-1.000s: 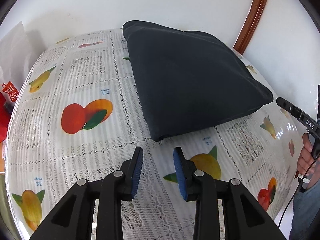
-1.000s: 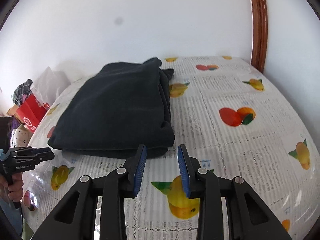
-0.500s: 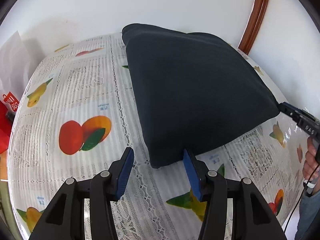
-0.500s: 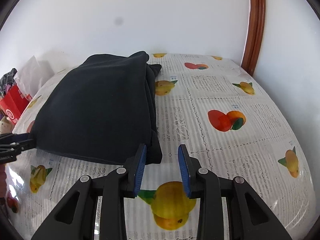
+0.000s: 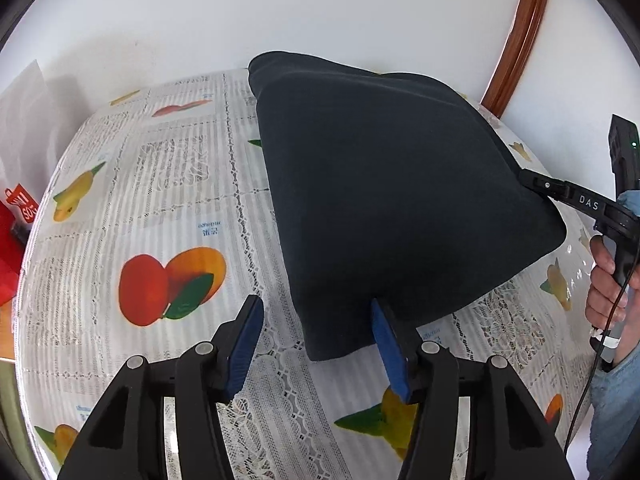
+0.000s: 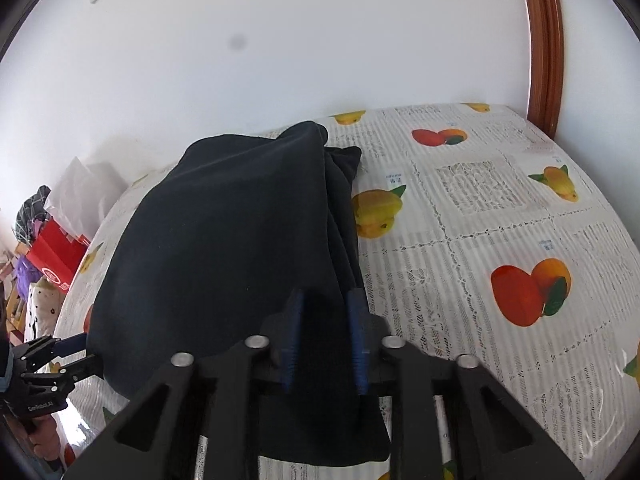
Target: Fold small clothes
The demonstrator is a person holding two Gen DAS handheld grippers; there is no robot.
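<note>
Left fingers: left gripper (image 5: pixel 316 350) spread wide, near corner of the folded dark garment (image 5: pixel 392 200) sitting between the blue pads, not pinched.
Right fingers: right gripper (image 6: pixel 324 336) partly parted, garment's near edge bunched between its pads (image 6: pixel 292 336); whether it is clamped I cannot tell.
Garment: flat, folded; long axis runs from both grippers toward the wall (image 6: pixel 280 40).
Bench: fruit-print tablecloth (image 5: pixel 160 208) under it.
Left edge: red bag (image 6: pixel 56 256).
</note>
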